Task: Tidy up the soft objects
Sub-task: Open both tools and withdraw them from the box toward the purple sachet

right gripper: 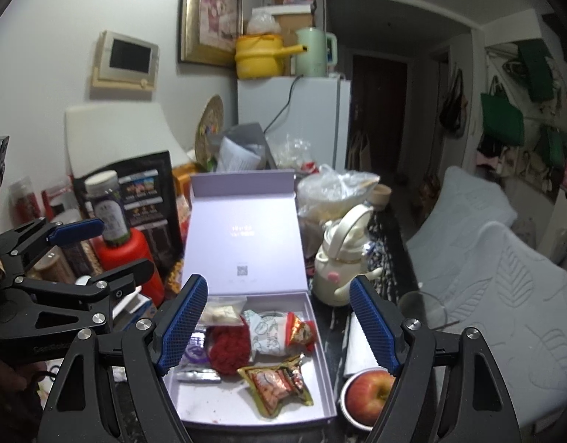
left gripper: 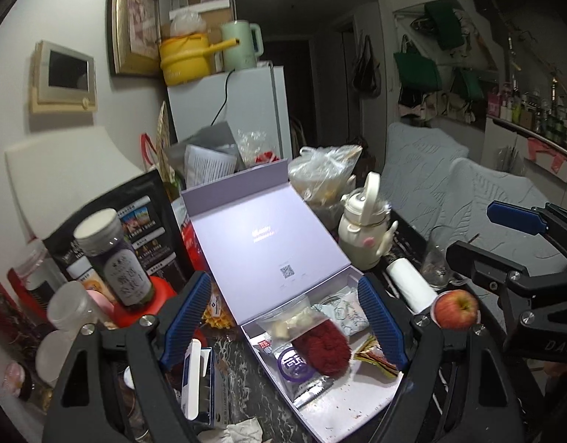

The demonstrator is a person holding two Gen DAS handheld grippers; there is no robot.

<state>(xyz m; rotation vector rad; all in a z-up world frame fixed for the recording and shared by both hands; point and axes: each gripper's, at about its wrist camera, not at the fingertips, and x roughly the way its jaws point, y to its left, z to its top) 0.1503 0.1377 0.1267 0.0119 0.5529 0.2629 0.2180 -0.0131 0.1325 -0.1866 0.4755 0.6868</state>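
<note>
A lilac gift box (left gripper: pixel 351 393) (right gripper: pixel 322 336) lies open on the dark marble table, lid upright behind it. Inside lie a red knitted soft item (left gripper: pixel 325 347) (right gripper: pixel 228 345), a patterned white pouch (left gripper: pixel 344 313) (right gripper: pixel 268 332), a purple-print sachet (left gripper: pixel 298 367) (right gripper: pixel 195 350), a clear bag (left gripper: pixel 287 321) (right gripper: pixel 220 310) and snack packets (right gripper: pixel 279 382) (left gripper: pixel 375 358). My left gripper (left gripper: pixel 283 321) is open and empty, its blue pads astride the box. My right gripper (right gripper: pixel 277 328) is open and empty above the box. Each gripper shows at the edge of the other's view.
A red apple (left gripper: pixel 457 308) (right gripper: pixel 370 393) sits in a small bowl right of the box, beside a white roll (left gripper: pixel 409 286) and a cream kettle-shaped bottle (left gripper: pixel 364 229) (right gripper: pixel 338 258). Jars, a red bottle (right gripper: pixel 132 262) and black packaging crowd the left. A grey sofa (right gripper: pixel 486 258) lies right.
</note>
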